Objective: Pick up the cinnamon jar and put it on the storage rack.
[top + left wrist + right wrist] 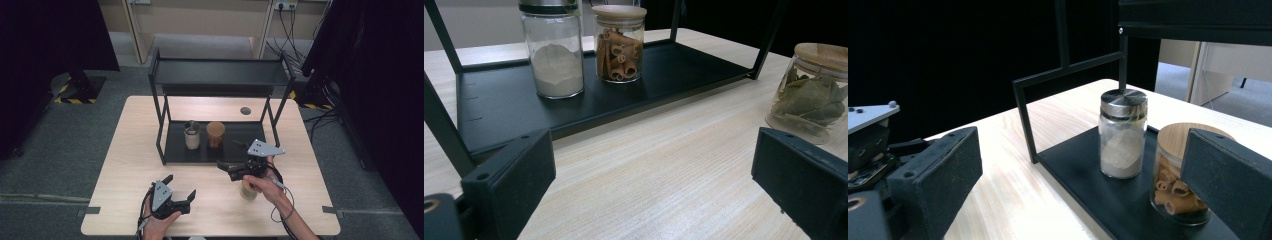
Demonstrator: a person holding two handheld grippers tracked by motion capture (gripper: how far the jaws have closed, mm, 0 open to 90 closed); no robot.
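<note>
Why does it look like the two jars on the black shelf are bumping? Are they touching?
Apart. The left gripper view shows the powder jar and the cinnamon jar side by side on the black shelf, with a strip of shelf and background visible between them.

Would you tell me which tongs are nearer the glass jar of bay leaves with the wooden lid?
Right. The right tongs hover just above the bay-leaf jar; the left tongs sit farther off, to its left.

left tool (181, 188) jaws wide apart, right tool (231, 156) likewise
</note>
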